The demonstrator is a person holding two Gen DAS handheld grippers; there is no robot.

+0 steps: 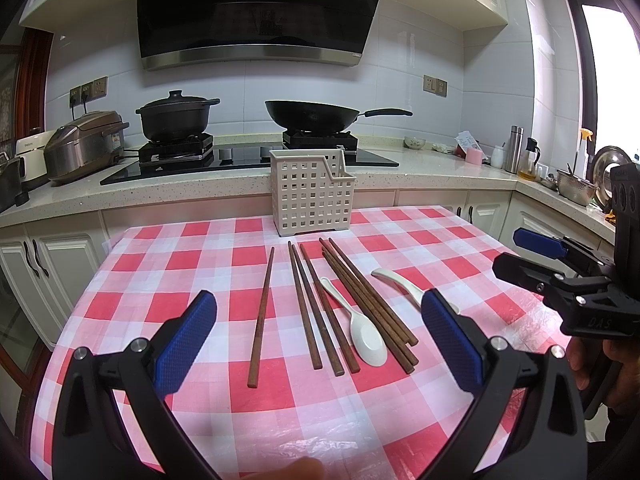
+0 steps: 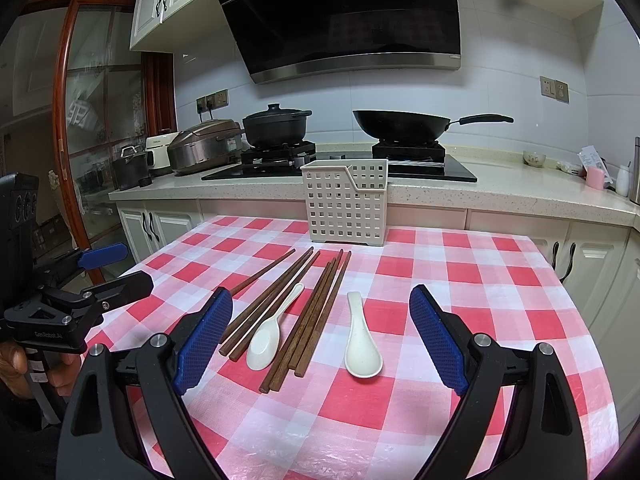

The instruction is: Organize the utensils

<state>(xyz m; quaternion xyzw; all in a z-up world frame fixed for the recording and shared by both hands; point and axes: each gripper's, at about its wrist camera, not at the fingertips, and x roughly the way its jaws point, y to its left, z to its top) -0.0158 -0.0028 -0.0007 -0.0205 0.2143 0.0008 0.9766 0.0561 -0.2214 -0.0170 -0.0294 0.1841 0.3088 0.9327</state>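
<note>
The left gripper (image 1: pixel 320 332) hangs above the counter covered by a red-and-white checked plastic cloth (image 1: pixel 192 256), its blue-padded fingers (image 1: pixel 186 342) spread wide and holding nothing. Between them lie the dark brown wooden chopsticks (image 1: pixel 308 308): one single stick (image 1: pixel 261 316) nearer the left finger, three more beside it, then a tight bundle (image 1: pixel 368 304) toward the right finger. A cream ceramic spoon (image 1: pixel 362 330) rests between the two groups, bowl toward the camera. A second cream spoon (image 1: pixel 400 282) lies just beyond the right fingertip. The cream perforated plastic utensil basket (image 1: pixel 310 192) stands upright past the chopstick tips, at the cloth's far edge.

The right gripper (image 2: pixel 322 334) also has its fingers (image 2: pixel 438 338) spread wide and empty. Between them sit the bundle and both spoons; the second spoon (image 2: pixel 360 340) lies nearer the right finger.
</note>
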